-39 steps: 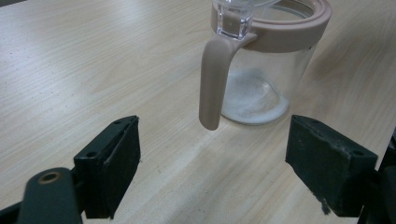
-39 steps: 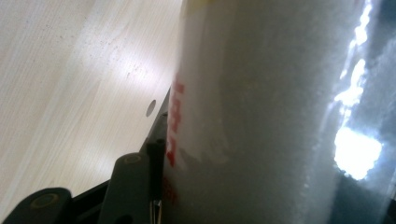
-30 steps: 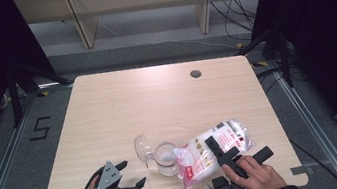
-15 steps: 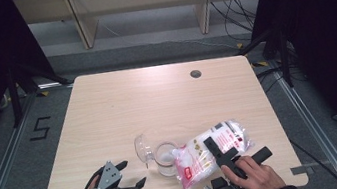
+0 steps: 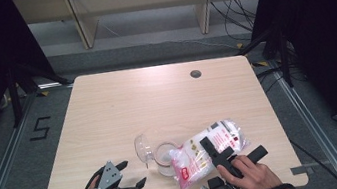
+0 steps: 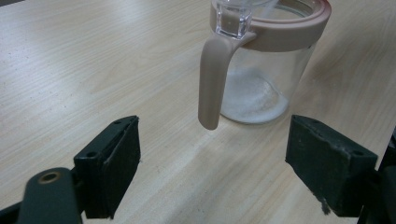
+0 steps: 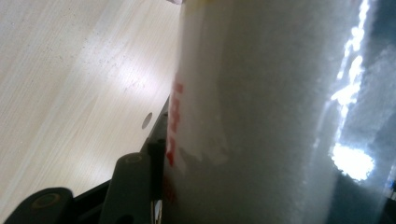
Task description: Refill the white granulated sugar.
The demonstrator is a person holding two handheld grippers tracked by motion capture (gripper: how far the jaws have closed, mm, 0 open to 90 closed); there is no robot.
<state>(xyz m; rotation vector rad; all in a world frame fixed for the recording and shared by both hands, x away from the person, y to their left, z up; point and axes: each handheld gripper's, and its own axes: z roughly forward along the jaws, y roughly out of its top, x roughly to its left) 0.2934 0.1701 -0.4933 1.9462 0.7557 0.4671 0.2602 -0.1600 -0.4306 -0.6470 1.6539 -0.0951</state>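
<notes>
Claw states are read first: the right claw, at the lower right of the high view, is clamped on a plastic bag of white granules, whose printed film is pressed against one jaw in the right gripper view, while the left claw, at the lower left of the high view, is held with its jaws apart and gripping nothing. The bag is seen tilted over a small glass jar that stands near the lower middle of the frame, and its lower end appears to lie at or over the jar's mouth, though whether the two touch cannot be told. In the left gripper view the jar is seen in the upper middle of the frame, with a pinkish rim and handle, its lid tipped open, and a shallow layer of white granules in its bottom; it is not held by anything. Several risks are judged from this. If the bag is tipped too steeply, granules could be thrown past the narrow mouth and scattered across the worktop. If the bag is pressed against the rim, the unsteadied jar could be pushed or knocked over. The soft film could also slip within the right claw's grip.
</notes>
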